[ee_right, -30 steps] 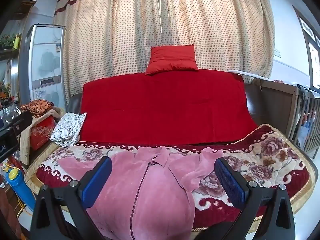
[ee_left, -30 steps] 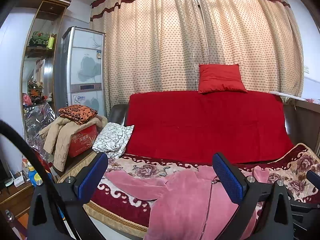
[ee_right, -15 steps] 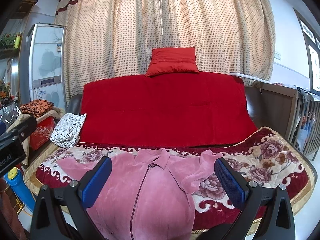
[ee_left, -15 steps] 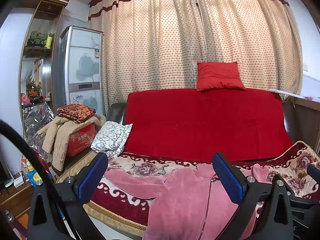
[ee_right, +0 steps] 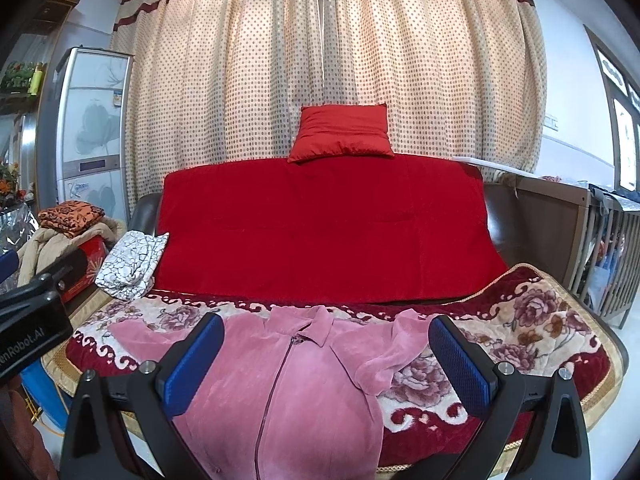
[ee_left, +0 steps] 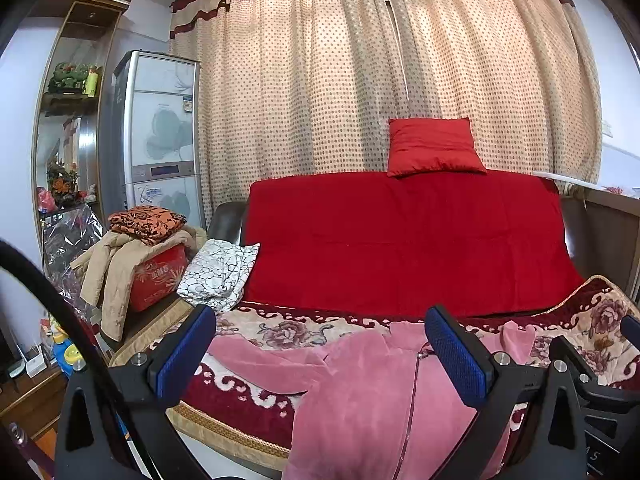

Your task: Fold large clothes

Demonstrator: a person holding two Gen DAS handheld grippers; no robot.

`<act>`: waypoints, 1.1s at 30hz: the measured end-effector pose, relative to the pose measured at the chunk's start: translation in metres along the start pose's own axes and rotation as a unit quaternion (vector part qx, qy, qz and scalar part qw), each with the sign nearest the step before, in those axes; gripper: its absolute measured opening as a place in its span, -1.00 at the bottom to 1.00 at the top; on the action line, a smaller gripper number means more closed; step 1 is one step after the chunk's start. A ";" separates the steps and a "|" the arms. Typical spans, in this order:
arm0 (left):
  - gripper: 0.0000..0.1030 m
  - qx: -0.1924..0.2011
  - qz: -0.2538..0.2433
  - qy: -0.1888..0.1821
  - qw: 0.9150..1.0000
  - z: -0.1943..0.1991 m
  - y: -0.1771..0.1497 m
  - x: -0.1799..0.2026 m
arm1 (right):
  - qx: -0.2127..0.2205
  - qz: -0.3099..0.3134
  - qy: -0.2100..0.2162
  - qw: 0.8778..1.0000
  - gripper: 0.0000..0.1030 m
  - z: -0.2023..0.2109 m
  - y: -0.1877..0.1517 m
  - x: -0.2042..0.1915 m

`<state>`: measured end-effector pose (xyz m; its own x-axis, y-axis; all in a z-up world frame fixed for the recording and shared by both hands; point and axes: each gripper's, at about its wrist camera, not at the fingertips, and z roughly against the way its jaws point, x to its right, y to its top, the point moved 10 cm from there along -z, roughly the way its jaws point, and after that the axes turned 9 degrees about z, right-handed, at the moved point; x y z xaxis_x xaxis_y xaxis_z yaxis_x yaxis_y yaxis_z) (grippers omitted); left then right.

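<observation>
A pink fleece zip jacket lies face up on the sofa's floral blanket, collar toward the backrest, hem hanging over the front edge. It also shows in the left wrist view, with its left sleeve spread out. My left gripper is open and empty, held above the jacket's left side. My right gripper is open and empty, held above the jacket's chest and right sleeve.
The sofa backrest wears a red cover with a red cushion on top. A white patterned pillow lies at the sofa's left end. Beside it stands a red box under piled clothes. A wooden crib stands right.
Both grippers have tilted or risen slightly, so the sofa and jacket sit a little lower in view. Both stay open. The jacket has not moved.
</observation>
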<state>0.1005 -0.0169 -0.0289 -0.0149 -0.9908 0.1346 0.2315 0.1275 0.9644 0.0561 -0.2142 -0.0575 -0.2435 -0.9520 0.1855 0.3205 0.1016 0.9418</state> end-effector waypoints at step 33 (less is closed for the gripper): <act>1.00 -0.037 -0.012 -0.007 0.999 -0.033 -0.022 0.011 | -0.048 0.009 -0.002 0.999 1.00 -0.028 -0.017 0.001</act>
<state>0.1275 -0.0323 -0.0564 -0.0353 -0.9928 0.1147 0.3024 0.0987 0.9480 0.0758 -0.2249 -0.0813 -0.2403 -0.9492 0.2032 0.4109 0.0902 0.9072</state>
